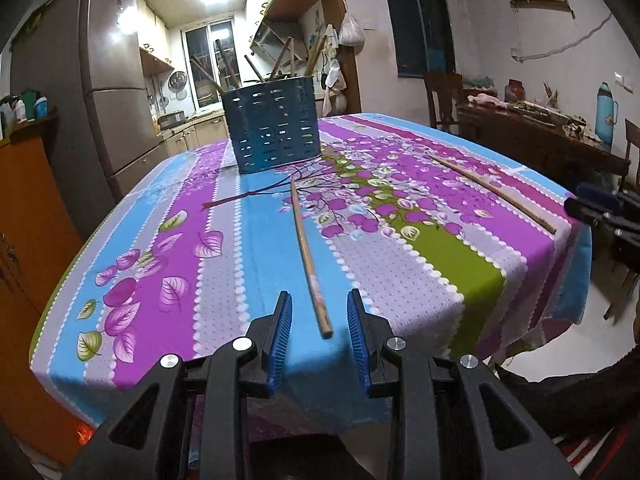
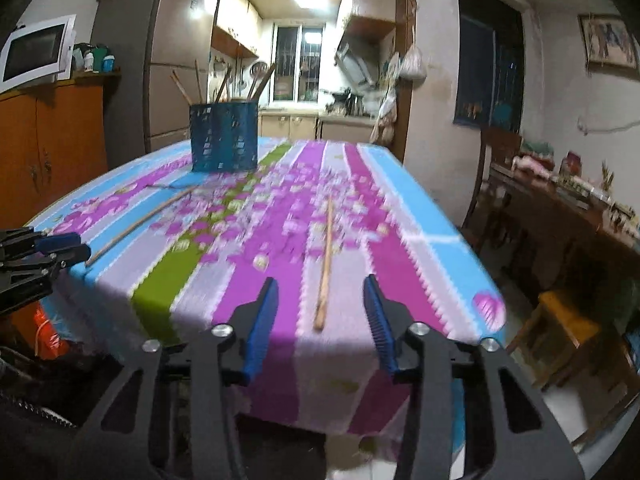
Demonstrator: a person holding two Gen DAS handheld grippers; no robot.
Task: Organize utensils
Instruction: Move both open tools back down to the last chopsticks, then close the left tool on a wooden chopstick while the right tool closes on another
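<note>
The left gripper (image 1: 319,312) is spread wide at the near edge of the table (image 1: 472,272), its blue ribbed pads (image 1: 280,332) standing on either side of the near end of a wooden chopstick (image 1: 310,258) without touching it. That chopstick lies flat on the flowered tablecloth (image 1: 224,280), running away from the gripper toward the blue perforated utensil holder (image 1: 274,130). The holder stands upright near the far edge of the table, with several more chopsticks (image 1: 224,68) leaning out of its top at different angles. A second chopstick (image 1: 492,193) lies well apart to the right, slanted across the purple stripes, its near end close to the right edge of the table. Just past that edge the right gripper (image 1: 600,204) shows from the side.

In the right wrist view, which is blurred, the right gripper (image 2: 320,304) is likewise spread, empty, with its blue pads (image 2: 262,320) flanking the near end of the second chopstick (image 2: 326,262) and apart from it. That stick points away toward the far side of the table (image 2: 424,216). The first chopstick (image 2: 140,222) lies to the left, slanting toward the utensil holder (image 2: 224,138), and the left gripper (image 2: 60,252) sits at its near end at the picture's left edge. Behind the table a kitchen doorway (image 2: 304,60) opens, brightly lit.
</note>
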